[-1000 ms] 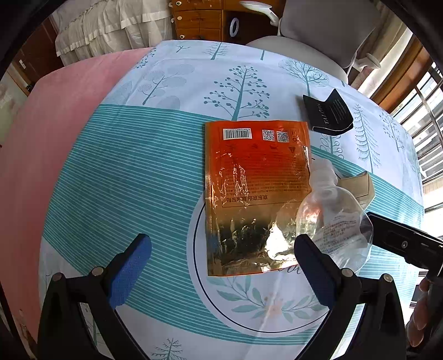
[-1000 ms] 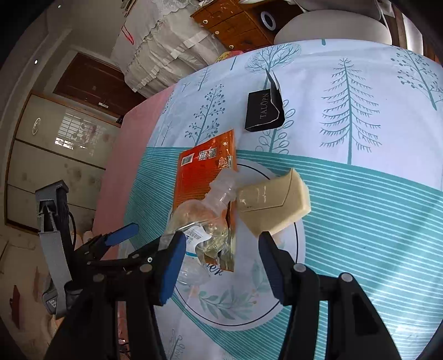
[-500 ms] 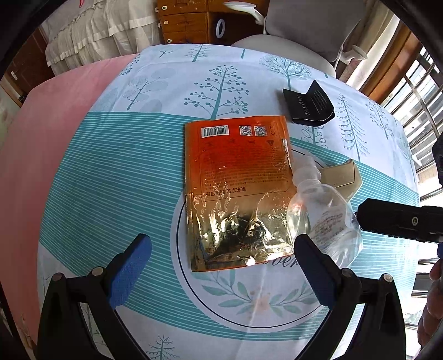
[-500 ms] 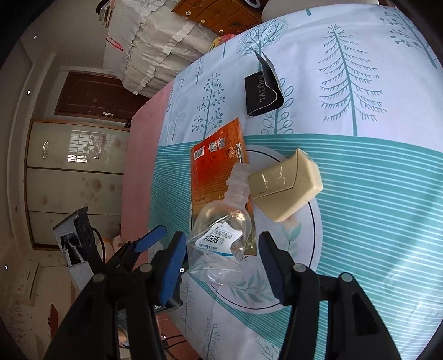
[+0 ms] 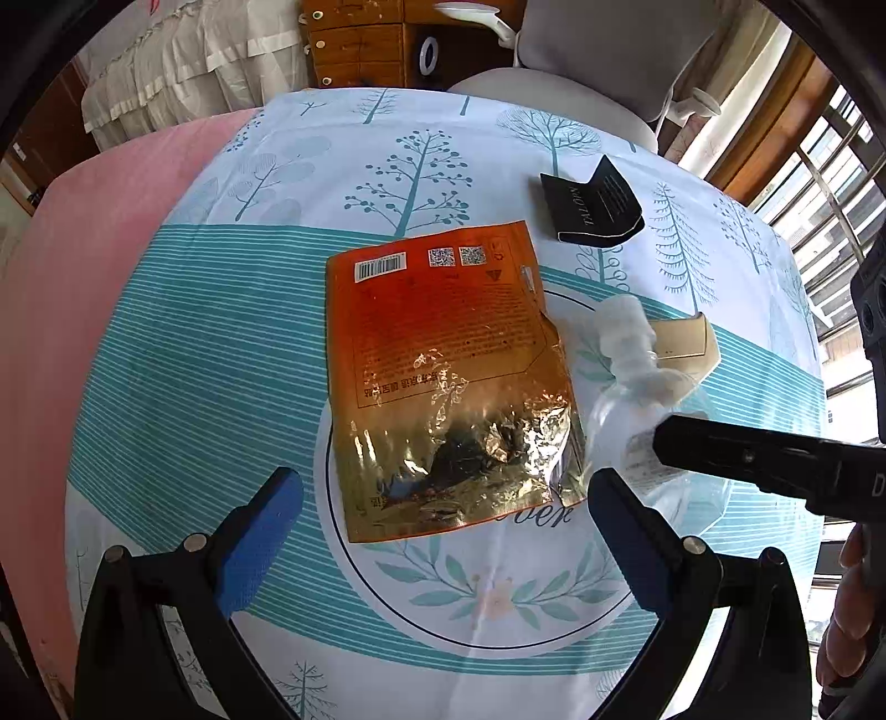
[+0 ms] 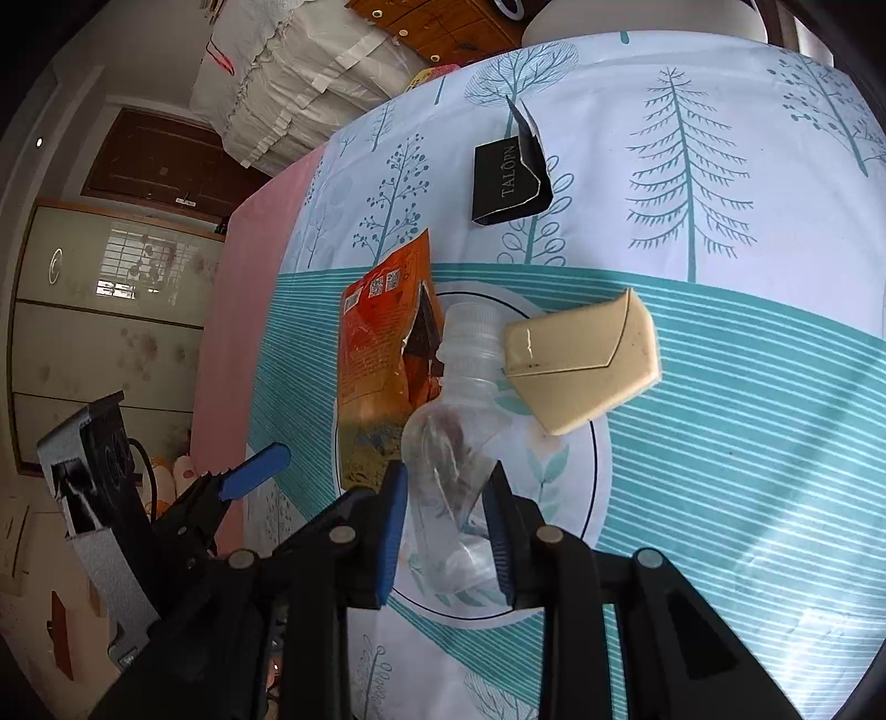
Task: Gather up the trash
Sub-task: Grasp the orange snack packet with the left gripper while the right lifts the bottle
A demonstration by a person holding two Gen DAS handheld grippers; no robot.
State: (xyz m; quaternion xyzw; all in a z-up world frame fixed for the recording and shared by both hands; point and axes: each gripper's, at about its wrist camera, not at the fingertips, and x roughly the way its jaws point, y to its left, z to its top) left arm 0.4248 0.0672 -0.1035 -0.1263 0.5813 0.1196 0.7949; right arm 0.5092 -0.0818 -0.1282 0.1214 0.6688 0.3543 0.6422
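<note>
Your right gripper (image 6: 446, 515) is closing on the clear plastic bottle (image 6: 451, 437); it's thin, may crush & squirt out; left gripper (image 5: 437, 526) wide open, empty

Wooden drawers (image 5: 360, 47) — barred window (image 5: 830, 183)

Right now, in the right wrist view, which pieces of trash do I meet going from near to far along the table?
Clear plastic bottle between the right gripper jaws, which are closing on it → beige folded cardboard box → black torn paper packet.
</note>
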